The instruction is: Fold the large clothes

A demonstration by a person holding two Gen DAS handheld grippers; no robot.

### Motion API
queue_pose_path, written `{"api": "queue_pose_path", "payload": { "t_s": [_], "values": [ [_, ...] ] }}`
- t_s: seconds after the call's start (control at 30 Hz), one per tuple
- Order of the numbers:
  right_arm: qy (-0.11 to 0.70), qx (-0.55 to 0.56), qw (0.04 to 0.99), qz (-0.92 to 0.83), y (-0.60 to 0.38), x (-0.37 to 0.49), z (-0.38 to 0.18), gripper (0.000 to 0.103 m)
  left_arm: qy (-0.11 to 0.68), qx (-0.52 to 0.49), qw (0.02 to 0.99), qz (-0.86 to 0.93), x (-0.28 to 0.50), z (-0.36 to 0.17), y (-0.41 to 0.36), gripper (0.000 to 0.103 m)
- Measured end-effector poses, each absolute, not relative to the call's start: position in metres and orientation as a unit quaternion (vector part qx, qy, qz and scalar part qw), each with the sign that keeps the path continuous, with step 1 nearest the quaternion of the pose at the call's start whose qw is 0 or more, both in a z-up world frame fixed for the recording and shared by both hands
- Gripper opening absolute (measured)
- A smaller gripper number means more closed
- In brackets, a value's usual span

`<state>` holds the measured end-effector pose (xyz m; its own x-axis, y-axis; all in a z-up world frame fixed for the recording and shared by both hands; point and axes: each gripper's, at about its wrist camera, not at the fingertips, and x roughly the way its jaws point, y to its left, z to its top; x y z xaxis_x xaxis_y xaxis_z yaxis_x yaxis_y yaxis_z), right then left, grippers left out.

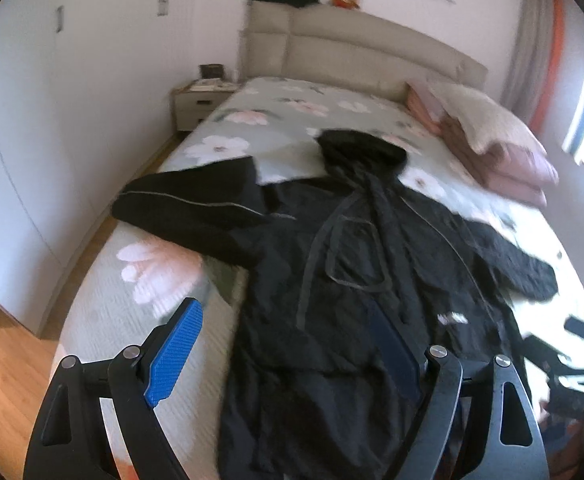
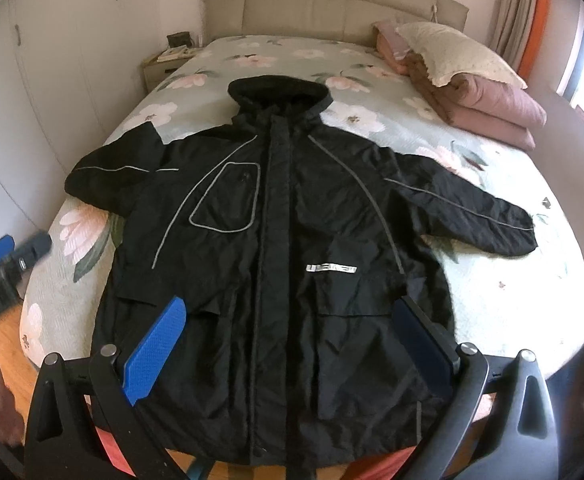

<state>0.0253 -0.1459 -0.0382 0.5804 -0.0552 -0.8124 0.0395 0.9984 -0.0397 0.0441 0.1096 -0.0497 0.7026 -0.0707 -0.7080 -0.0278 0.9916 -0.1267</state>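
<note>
While the black jacket (image 2: pixel 276 240) lies face-up across the frame's centre on the floral bed (image 2: pixel 511 288), both the left gripper (image 1: pixel 288 360) and right gripper (image 2: pixel 288 344) hover spread wide, empty; I'd pinch each sleeve by its cuff and fold inward smoothly.

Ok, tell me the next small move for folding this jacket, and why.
Probably bring the left tool to the sleeve nearest it and grip the cuff, ready to fold it across the chest. The black jacket lies flat and face up on the bed with both sleeves spread out, and both tools, the right tool included, hang open above it, holding nothing.
</note>
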Motion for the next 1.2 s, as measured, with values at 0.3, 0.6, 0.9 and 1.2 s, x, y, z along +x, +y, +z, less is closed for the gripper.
{"api": "queue_pose_path", "payload": {
  "t_s": [0.3, 0.6, 0.9, 1.2],
  "values": [
    [0.513, -0.035, 0.858, 0.003, -0.111, 0.079, -0.107, 0.103, 0.366, -0.189, 0.908, 0.067, 0.159, -0.110, 0.290, 0.086],
    [0.543, -0.078, 0.836, 0.007, -0.092, 0.116, -0.162, 0.103, 0.377, -0.327, 0.860, 0.103, 0.284, -0.203, 0.423, 0.085],
    [0.570, -0.098, 0.816, 0.013, -0.086, 0.130, -0.199, 0.103, 0.394, -0.432, 0.804, 0.108, 0.342, -0.287, 0.458, 0.085],
    [0.569, -0.123, 0.813, 0.017, -0.077, 0.131, -0.205, 0.103, 0.371, -0.373, 0.843, 0.107, 0.362, -0.271, 0.436, 0.016]
  ]
}}
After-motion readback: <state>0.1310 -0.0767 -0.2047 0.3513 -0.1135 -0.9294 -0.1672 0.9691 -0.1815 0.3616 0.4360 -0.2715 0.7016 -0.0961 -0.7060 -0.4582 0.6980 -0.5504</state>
